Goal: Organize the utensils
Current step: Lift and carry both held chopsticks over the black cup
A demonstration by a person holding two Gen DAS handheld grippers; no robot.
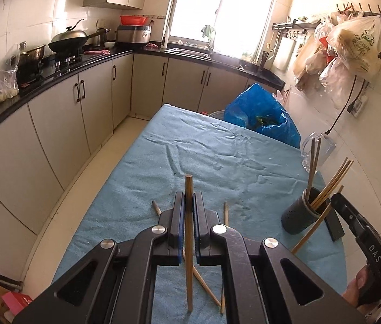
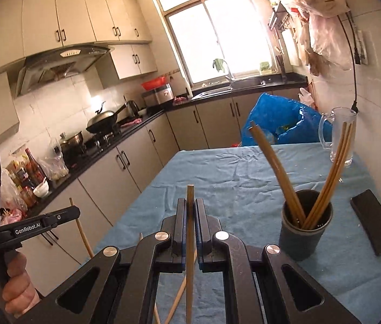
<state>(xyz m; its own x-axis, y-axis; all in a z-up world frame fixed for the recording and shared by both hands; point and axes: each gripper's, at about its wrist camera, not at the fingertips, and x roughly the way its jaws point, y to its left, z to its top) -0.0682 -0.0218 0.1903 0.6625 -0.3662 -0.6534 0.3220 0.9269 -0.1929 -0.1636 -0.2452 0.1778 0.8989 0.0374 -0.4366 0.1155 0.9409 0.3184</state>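
Left gripper (image 1: 189,202) and right gripper (image 2: 190,208) each pinch one chopstick (image 1: 189,243), both short of the dark cup (image 2: 305,232). Loose chopsticks (image 1: 202,283) lie on the cloth (image 1: 217,145) left of the cup. Mid-transfer, probably; next, tip each stick end-down over the cup's mouth, clear of those already standing in it.

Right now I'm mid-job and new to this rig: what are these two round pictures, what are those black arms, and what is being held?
There is no robot: a person holds a handheld two-finger gripper in each hand, and each has a fisheye camera looking along its fingers. One picture is from the left gripper, the other from the right gripper. Each is shut on one wooden chopstick: the left's and the right's. The table has a blue cloth. On it lie loose chopsticks, a dark holder with chopsticks standing in it, a black flat object and a glass mug.
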